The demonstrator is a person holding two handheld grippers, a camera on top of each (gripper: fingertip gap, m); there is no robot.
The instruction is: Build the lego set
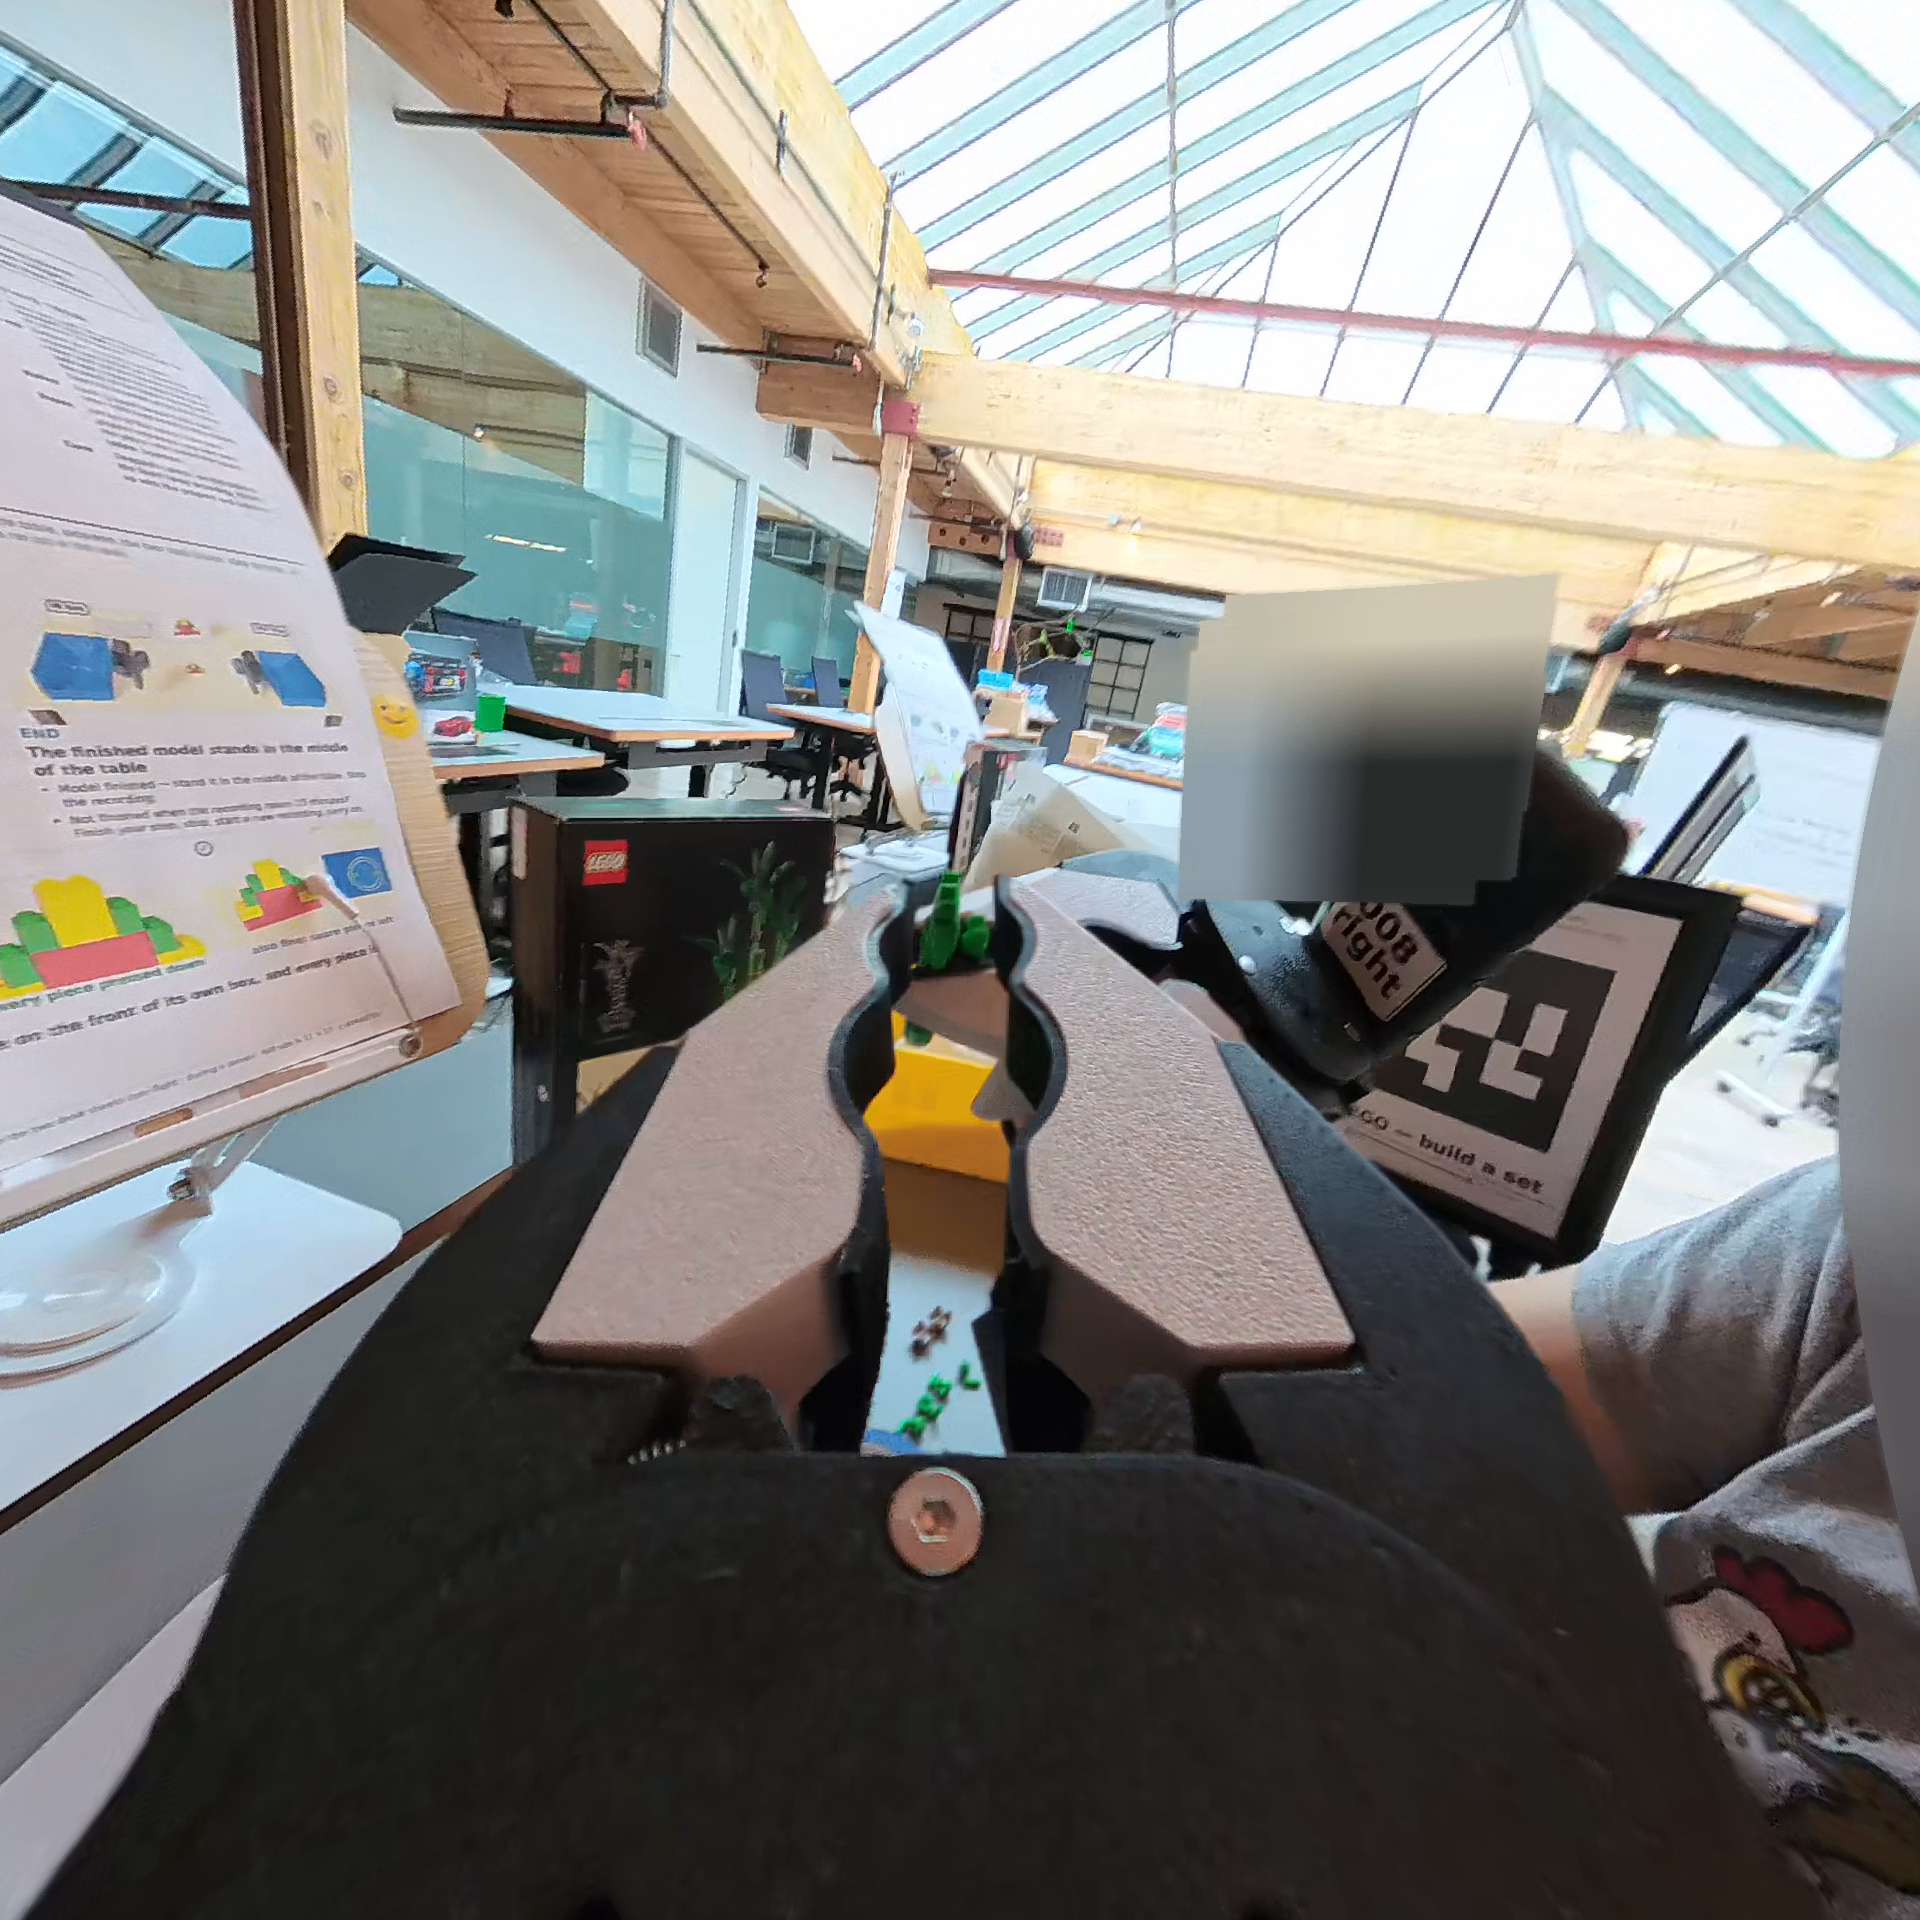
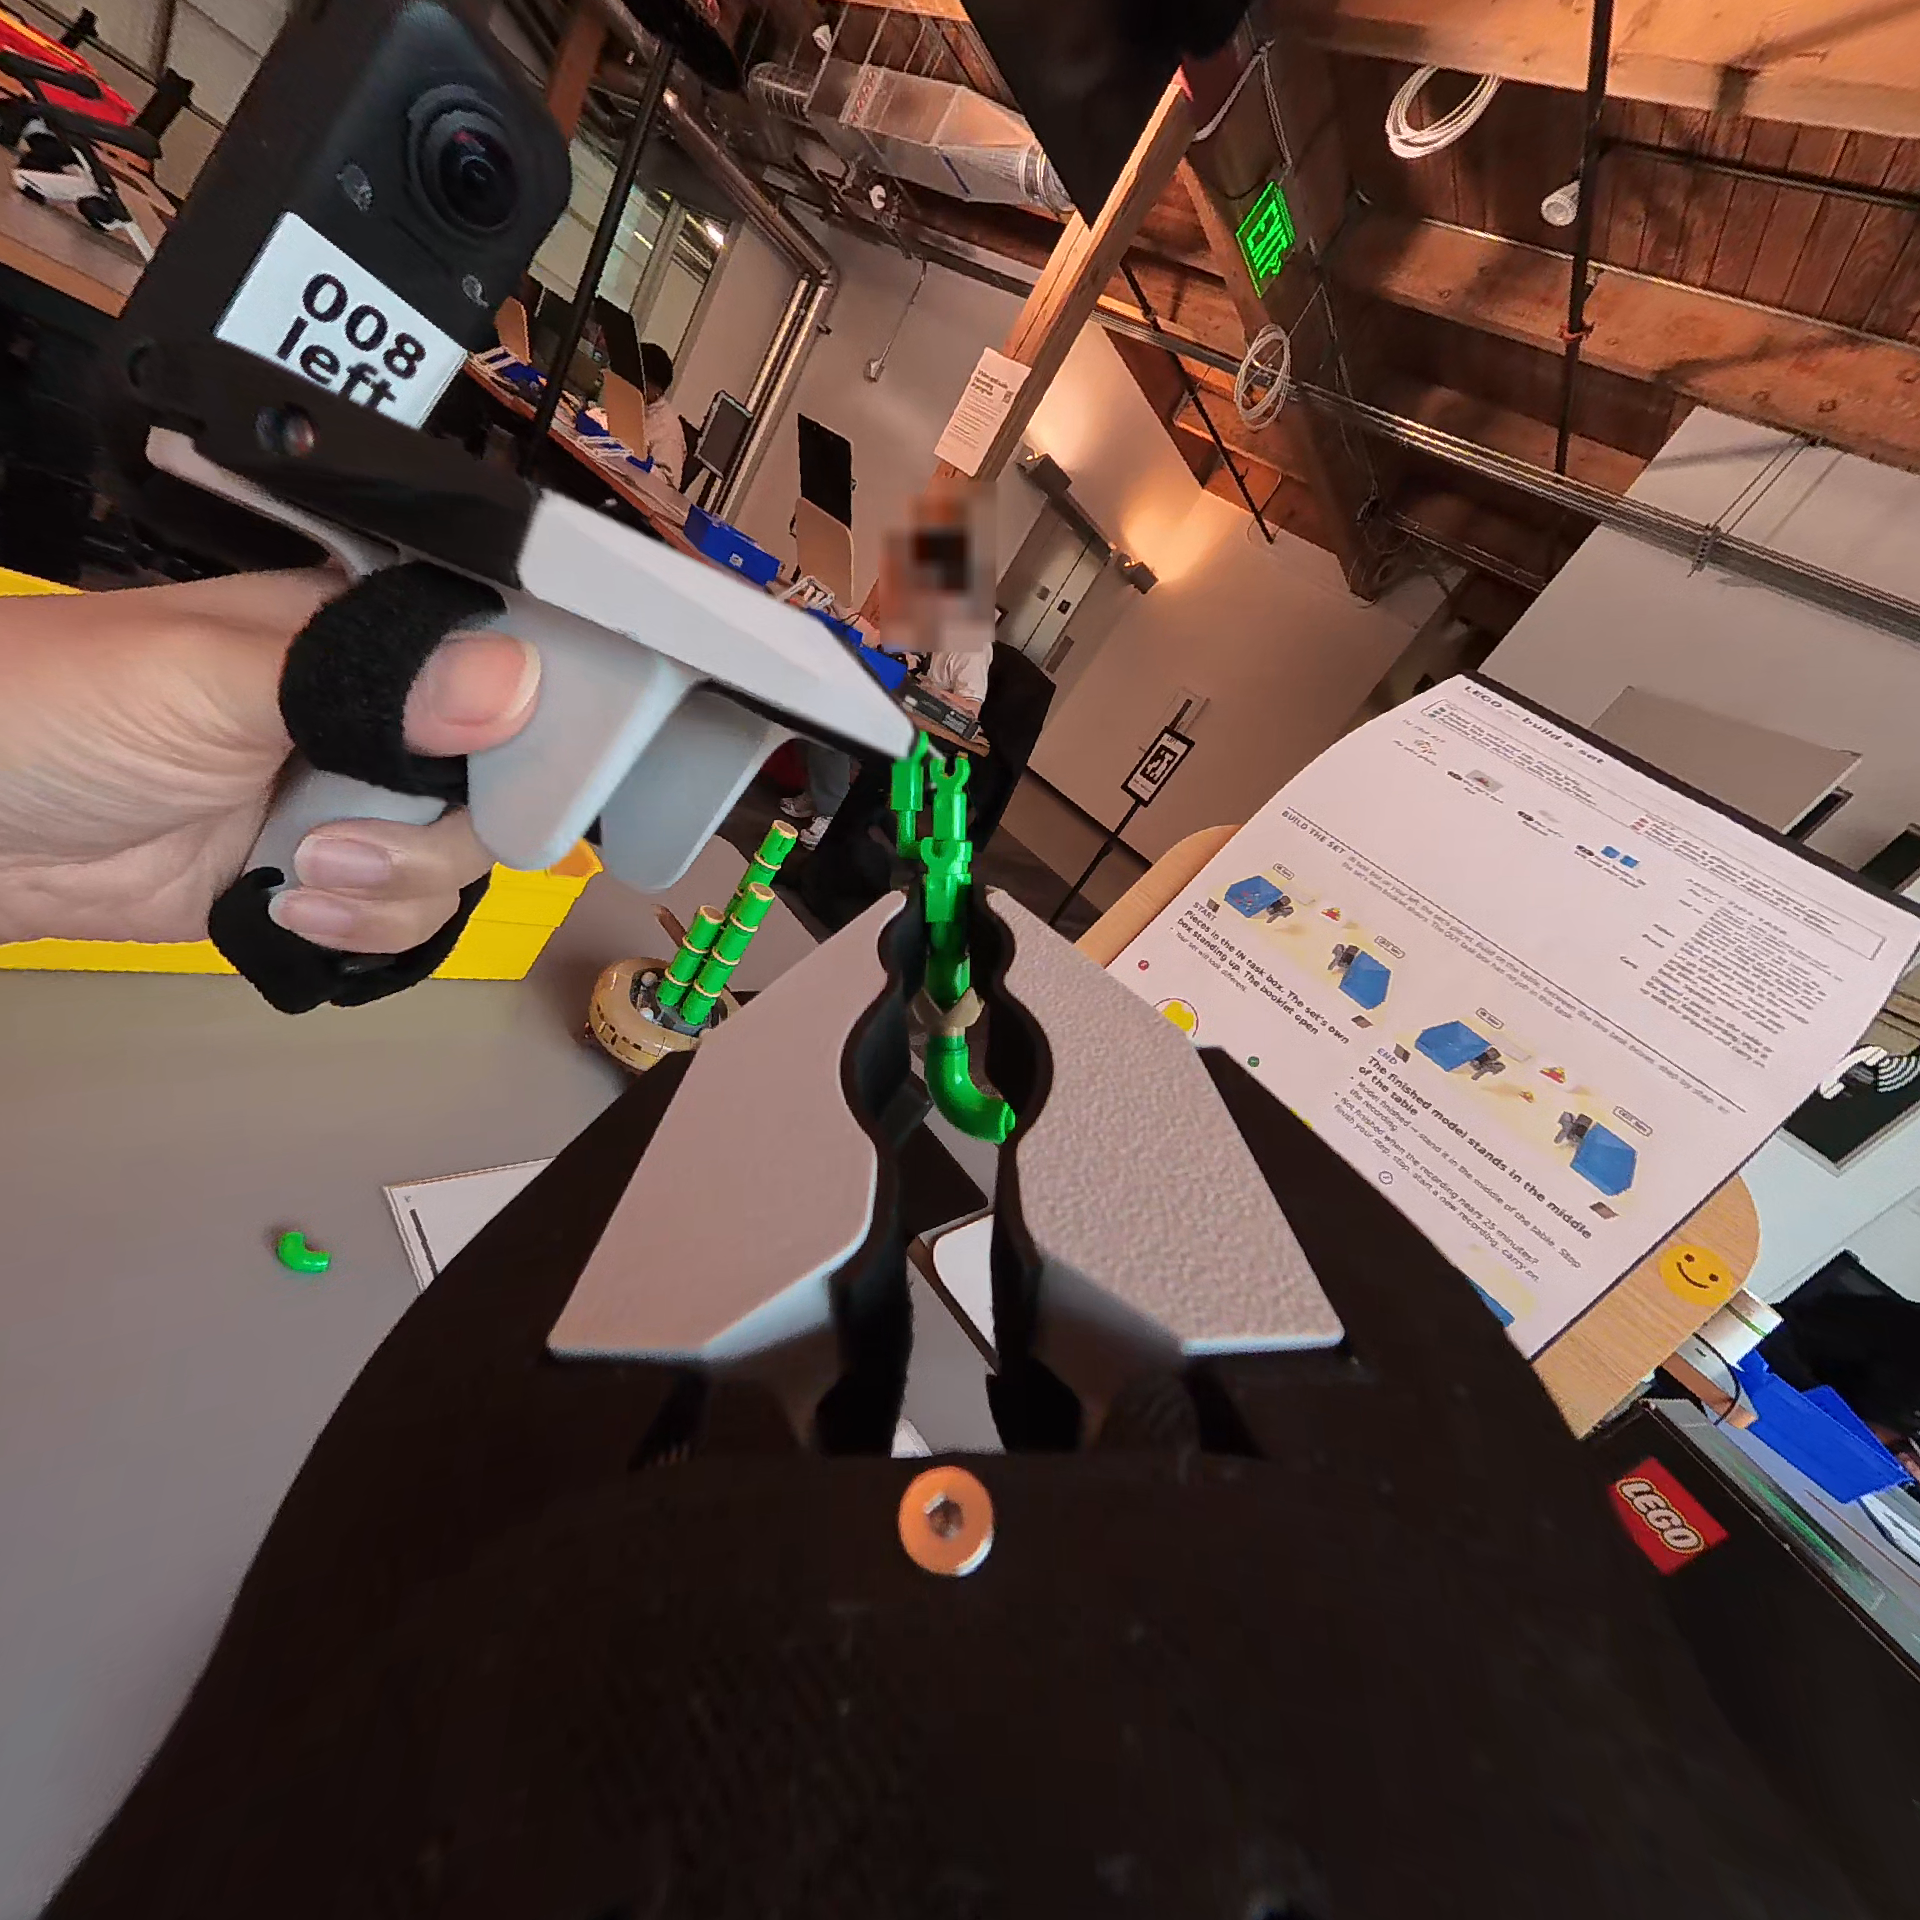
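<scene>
My right gripper (image 2: pixel 943 904) is shut on a thin green stem assembly (image 2: pixel 948 862) with a tan joint and a curved green end, held upright above the table. My left gripper (image 1: pixel 948 904) comes in from the upper left of the right wrist view (image 2: pixel 914 740); its fingers are closed on the stem's green top pieces (image 1: pixel 945 930). The two grippers face each other tip to tip. A bamboo model (image 2: pixel 722 935) of green stalks stands in a round tan pot (image 2: pixel 629 1018) on the grey table behind. A loose curved green piece (image 2: pixel 303 1252) lies at the left.
A yellow bin (image 2: pixel 520 914) sits behind the left hand and shows below the fingers in the left wrist view (image 1: pixel 935 1112). Instruction sheets stand on holders (image 1: pixel 187 727) (image 2: pixel 1507 987). A black set box (image 1: pixel 675 914) stands behind. Small loose pieces (image 1: pixel 935 1382) lie on the table. My left and right fingertips are right by each other.
</scene>
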